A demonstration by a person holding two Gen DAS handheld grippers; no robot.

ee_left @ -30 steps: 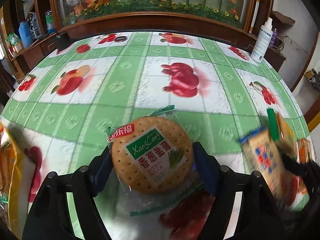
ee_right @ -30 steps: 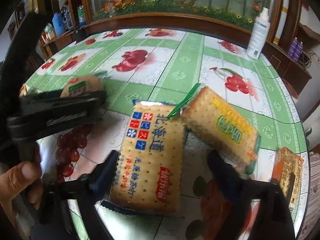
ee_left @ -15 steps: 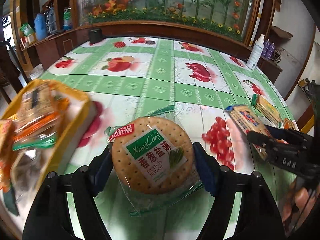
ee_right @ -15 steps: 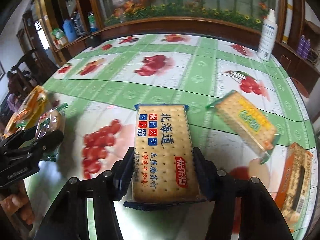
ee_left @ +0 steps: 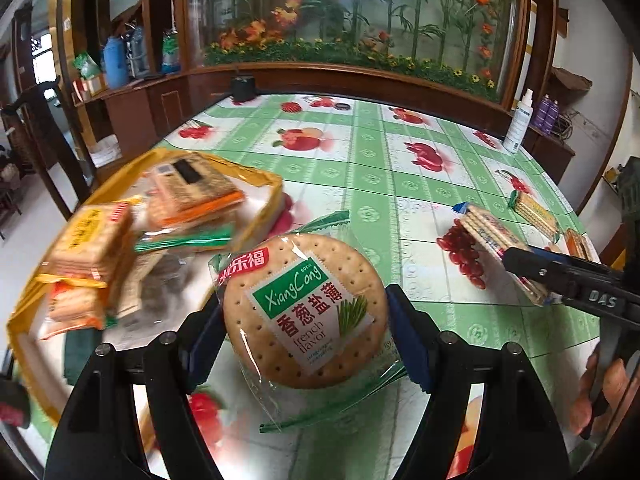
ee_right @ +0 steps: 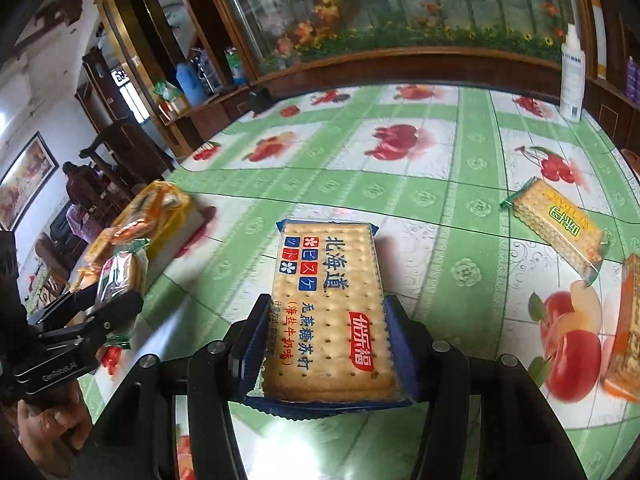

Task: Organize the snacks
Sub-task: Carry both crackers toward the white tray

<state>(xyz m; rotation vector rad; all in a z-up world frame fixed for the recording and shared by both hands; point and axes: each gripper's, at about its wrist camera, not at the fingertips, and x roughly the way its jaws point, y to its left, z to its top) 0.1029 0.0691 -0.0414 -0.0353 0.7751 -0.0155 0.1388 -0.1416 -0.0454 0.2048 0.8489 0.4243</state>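
My left gripper (ee_left: 306,316) is clamped on the round cracker pack (ee_left: 305,308), its blue pads pressed against both sides of the wrapper. The pack hangs above the table (ee_left: 384,184), just beside the near right corner of the yellow tray (ee_left: 262,178). The tray sits at the table's left edge and holds several wrapped cracker packs (ee_left: 192,188), piled loosely; motion blur hides their details.

My right gripper (ee_right: 326,334) has just been closing its jaws and now grips the rectangular blue-edged cracker pack (ee_right: 328,300) between both pads, clear of the tablecloth. In the left wrist view this pack appears edge-on toward the table's right side.

Two packs lie flat near the right edge of the table: a green-edged cracker pack (ee_right: 556,224) and, nearer me, an orange cracker pack (ee_right: 626,320), partly cut off by the frame. A white spray bottle (ee_right: 572,76) stands upright at the far right edge.
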